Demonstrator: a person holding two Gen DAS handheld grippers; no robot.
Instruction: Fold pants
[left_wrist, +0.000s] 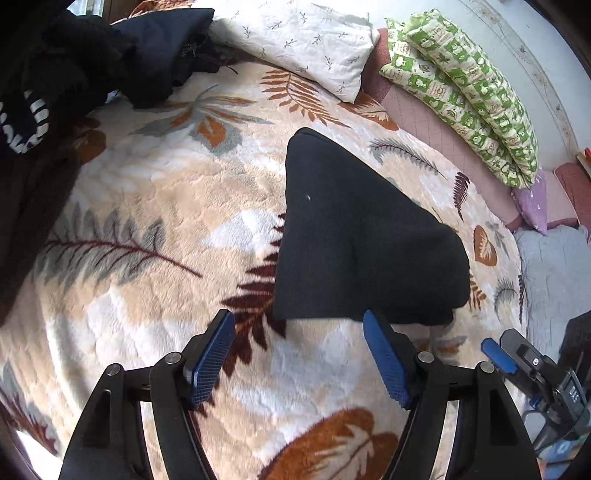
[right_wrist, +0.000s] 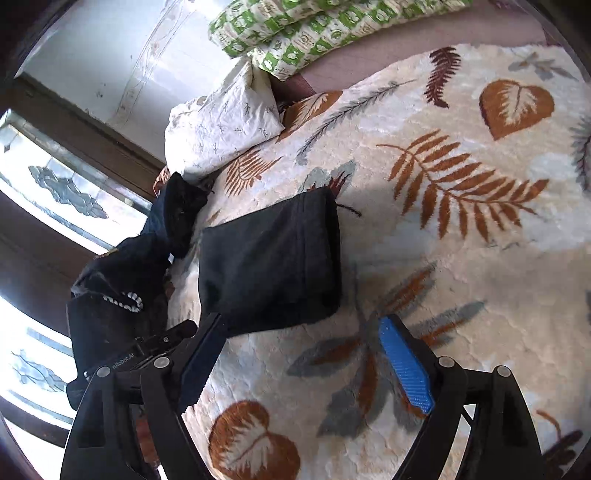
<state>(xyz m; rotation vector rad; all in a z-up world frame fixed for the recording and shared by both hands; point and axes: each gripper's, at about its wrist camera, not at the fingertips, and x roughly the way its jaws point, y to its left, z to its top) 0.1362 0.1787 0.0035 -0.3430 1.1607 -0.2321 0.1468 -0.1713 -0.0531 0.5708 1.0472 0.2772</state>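
Note:
Black pants (left_wrist: 354, 236) lie folded into a compact bundle on the leaf-patterned blanket (left_wrist: 155, 192). My left gripper (left_wrist: 299, 325) stands open just short of the bundle's near edge, nothing between its blue pads. In the right wrist view the same folded pants (right_wrist: 269, 262) lie flat, and my right gripper (right_wrist: 299, 325) is open at their near edge, its left finger beside the bundle's corner, with only blanket (right_wrist: 443, 258) between the pads. The right gripper (left_wrist: 517, 365) also shows at the lower right of the left wrist view.
A heap of dark clothes (left_wrist: 74, 62) lies at the far left, also seen as dark clothes (right_wrist: 122, 295) beside the folded pants. A white pillow (left_wrist: 295, 40) and a green patterned pillow (left_wrist: 465, 88) lie at the head of the bed. A window (right_wrist: 48, 192) is at left.

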